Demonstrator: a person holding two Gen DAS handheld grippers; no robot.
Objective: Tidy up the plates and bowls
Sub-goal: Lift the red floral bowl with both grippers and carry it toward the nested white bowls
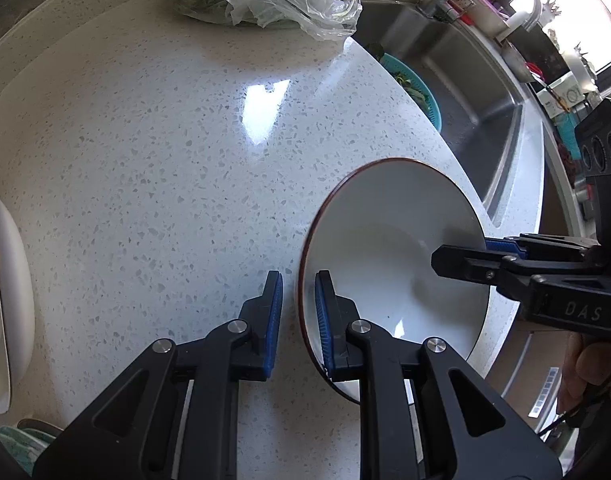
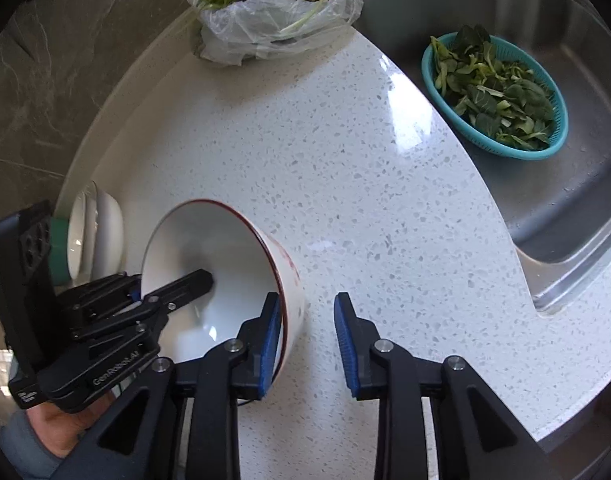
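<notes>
counter (image 2: 345, 184) | 1 bowl (image 2: 209, 264) | greens bag (image 2: 277, 12) | possibly stacked dishes (image 2: 99, 224)

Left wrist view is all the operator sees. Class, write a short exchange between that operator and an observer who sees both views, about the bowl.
Operator: Does the right gripper grip the bowl?
Observer: No. Its jaws stand open astride the bowl's wall, with the outer pad clear of it.
Operator: Is the bowl's outside plain?
Observer: No. There are red marks on the outer wall below the rim.
</notes>
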